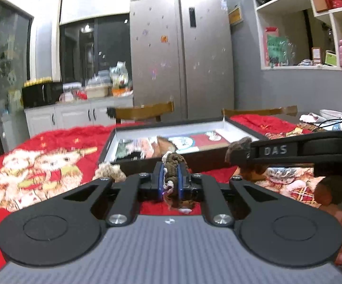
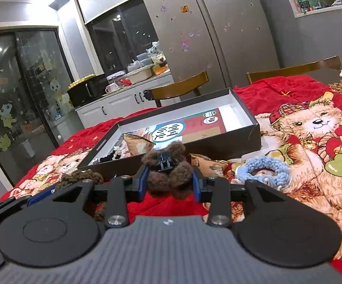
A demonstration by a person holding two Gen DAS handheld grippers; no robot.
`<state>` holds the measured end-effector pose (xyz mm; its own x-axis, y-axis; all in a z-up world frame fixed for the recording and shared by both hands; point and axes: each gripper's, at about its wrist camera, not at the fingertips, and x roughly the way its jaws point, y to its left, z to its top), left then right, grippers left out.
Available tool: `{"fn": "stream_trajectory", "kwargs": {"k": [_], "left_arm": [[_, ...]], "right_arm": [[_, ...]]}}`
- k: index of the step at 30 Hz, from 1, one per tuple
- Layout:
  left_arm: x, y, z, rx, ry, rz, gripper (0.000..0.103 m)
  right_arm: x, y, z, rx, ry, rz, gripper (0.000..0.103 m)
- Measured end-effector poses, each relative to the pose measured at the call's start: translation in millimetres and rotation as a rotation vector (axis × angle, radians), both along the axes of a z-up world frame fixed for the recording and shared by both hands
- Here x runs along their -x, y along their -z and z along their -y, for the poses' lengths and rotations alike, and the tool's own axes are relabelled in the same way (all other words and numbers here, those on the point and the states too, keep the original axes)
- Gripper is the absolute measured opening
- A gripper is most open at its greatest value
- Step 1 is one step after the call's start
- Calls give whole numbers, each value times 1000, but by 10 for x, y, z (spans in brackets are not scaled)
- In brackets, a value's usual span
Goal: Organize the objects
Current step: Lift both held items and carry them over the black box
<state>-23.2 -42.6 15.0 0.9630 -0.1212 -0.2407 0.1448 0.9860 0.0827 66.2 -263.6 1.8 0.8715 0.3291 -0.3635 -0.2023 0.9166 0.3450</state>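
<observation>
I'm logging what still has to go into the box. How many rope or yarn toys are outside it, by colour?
Brown fuzzy yarn toy, in the right gripper: 1
Olive-brown braided rope toy, in the left gripper: 1
Light blue rope ring, lying on the red blanket: 1
Total: 3

One open box (image 2: 253, 131); two wooden chairs (image 2: 180, 87); one blue rope ring (image 2: 265, 169); one fridge (image 2: 208, 28)

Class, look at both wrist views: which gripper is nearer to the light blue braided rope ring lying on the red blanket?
Right. The right gripper, clamped on a brown fuzzy toy, sits just left of the light blue braided rope ring. The left gripper is farther left, holding a brown braided rope.
</observation>
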Motion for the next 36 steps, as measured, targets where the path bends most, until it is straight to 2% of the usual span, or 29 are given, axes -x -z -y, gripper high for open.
{"fn": "stream_trajectory", "kwargs": {"k": [7,12,16,22,25,29,31,34,36], "left_arm": [[18,-31,26,0,-10,26,14],[-49,-148,32,26,-62,60,14],[-151,-449,-58,108,-41,85,14],[-372,-997,-199,227,-18,94,14],[-556,-1195,-199,272,18,64,14],[-843,-1310,-158,318,58,8,14],[-1019,-1298,-128,341,86,-35,14],[-1246,-1170,-71,356,95,-93,14],[-1372,-1038,-15,327,93,-125,14]], "right_arm": [[1,-138,44,-34,-18,8,41],[24,-350,28,22,37,48,41],[-26,-579,63,13,49,53,41],[-328,-893,124,-15,64,-29,40],[-525,-1010,171,-36,76,-38,41],[-767,-1084,223,-55,86,-49,41],[-862,-1079,237,-48,102,-52,41],[-978,-980,302,-89,91,-70,41],[-1052,-875,330,-112,94,-82,41]]}}
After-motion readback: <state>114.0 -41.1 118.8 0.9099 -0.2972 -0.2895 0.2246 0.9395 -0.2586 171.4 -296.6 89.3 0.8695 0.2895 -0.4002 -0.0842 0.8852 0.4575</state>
